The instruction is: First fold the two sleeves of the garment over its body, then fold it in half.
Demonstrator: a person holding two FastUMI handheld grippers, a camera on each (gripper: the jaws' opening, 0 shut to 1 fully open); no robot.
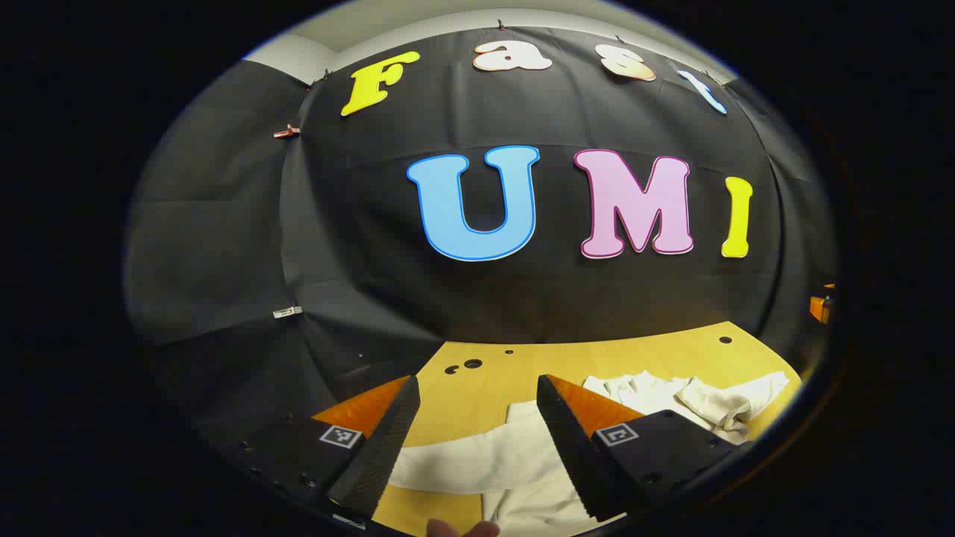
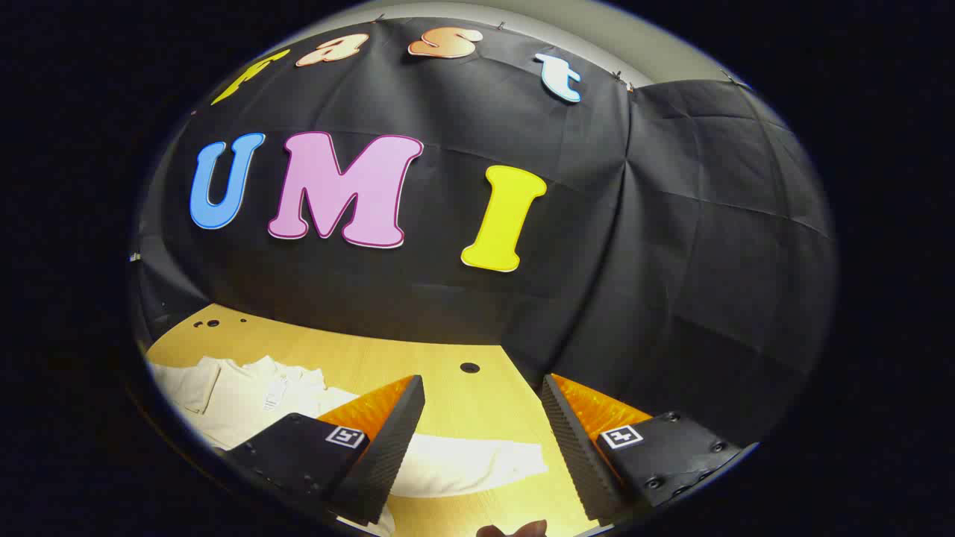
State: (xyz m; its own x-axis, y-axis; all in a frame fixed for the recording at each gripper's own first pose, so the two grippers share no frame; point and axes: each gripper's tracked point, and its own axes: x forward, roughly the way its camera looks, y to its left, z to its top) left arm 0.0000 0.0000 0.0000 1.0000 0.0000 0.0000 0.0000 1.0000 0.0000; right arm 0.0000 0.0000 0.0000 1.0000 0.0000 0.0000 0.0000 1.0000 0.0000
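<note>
- Left gripper view: the left claw (image 1: 477, 440) stands wide, its two fingers well apart and nothing between them, held above the light yellow wooden bench (image 1: 656, 350).
- Below and between those fingers lies one flat sleeve (image 1: 477, 459) of the cream-white fabric garment (image 1: 671, 399), stretched across the bench from under the left finger towards the right one.
- To the right of the sleeve, past the right finger, the garment's body is bunched in soft folds (the collar end looks rumpled here), reaching to the bench's right side.
- At the bottom edge of this view a fingertip (image 1: 462, 528) of the person's hand shows, just below the sleeve.
- Small round holes (image 1: 472, 364) in the bench top sit beyond the left finger, near the black cloth wall (image 1: 224, 246).
- Right gripper view: the right claw (image 2: 483, 440) is likewise spread wide and grips nothing, held above the same bench.
- Here the garment lies mostly left of the claw: its collar and upper body spread flat at the far left, with a small tag (image 2: 274, 393) visible on the cloth (too small to read).
- The other sleeve (image 2: 477, 462) runs out from behind the left finger into the gap between the fingers, ending short of the right finger.
- Bare bench lies under the right finger, and a round hole (image 2: 469, 368) sits beyond the gap.
</note>
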